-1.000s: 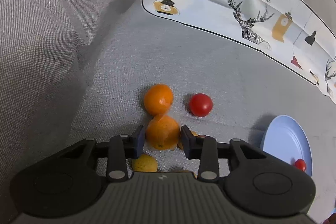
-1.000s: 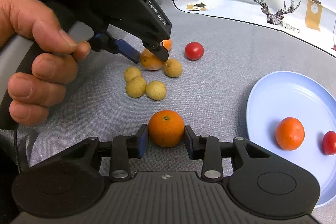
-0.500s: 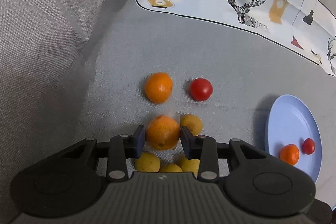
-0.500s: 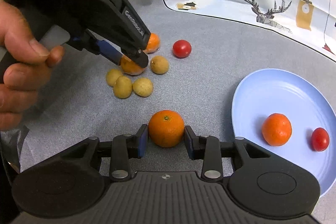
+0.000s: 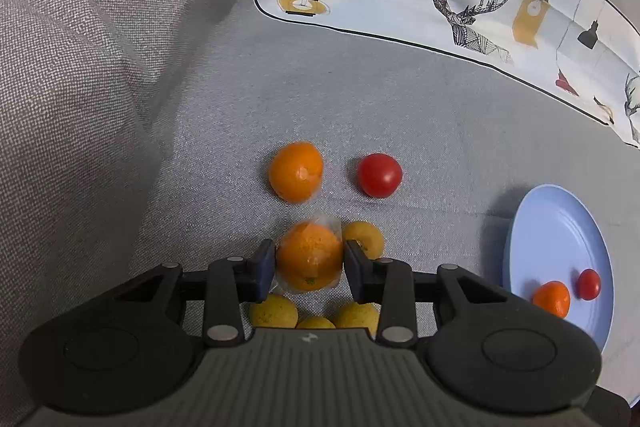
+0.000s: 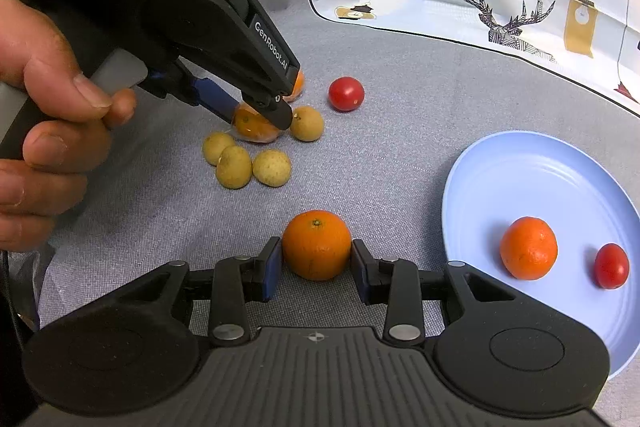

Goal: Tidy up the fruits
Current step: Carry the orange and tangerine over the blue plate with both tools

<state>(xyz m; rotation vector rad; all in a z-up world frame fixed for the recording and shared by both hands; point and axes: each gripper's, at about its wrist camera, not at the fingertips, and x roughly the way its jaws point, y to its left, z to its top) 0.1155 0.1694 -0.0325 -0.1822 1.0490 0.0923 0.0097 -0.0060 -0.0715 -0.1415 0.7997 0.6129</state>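
My left gripper (image 5: 310, 261) is shut on an orange wrapped in clear film (image 5: 310, 257), low over the grey cloth; the right wrist view shows the same left gripper (image 6: 256, 115) and wrapped orange (image 6: 252, 125). Several small yellow fruits (image 6: 248, 165) lie around it. A bare orange (image 5: 296, 171) and a red tomato (image 5: 379, 175) sit just beyond. My right gripper (image 6: 317, 267) is shut on another orange (image 6: 317, 245) near the cloth. A light blue plate (image 6: 520, 179) on the right holds an orange (image 6: 529, 247) and a tomato (image 6: 611, 265).
A person's hand (image 6: 48, 115) holds the left gripper's handle at the left. A white printed cloth with a deer drawing (image 5: 460, 7) lies across the back. Grey fabric rises in a fold (image 5: 80, 67) on the left.
The left gripper has drawn back a little with the wrapped orange, so more yellow fruits and the plate's fruits show below and beside it. The right gripper and its orange have not moved.
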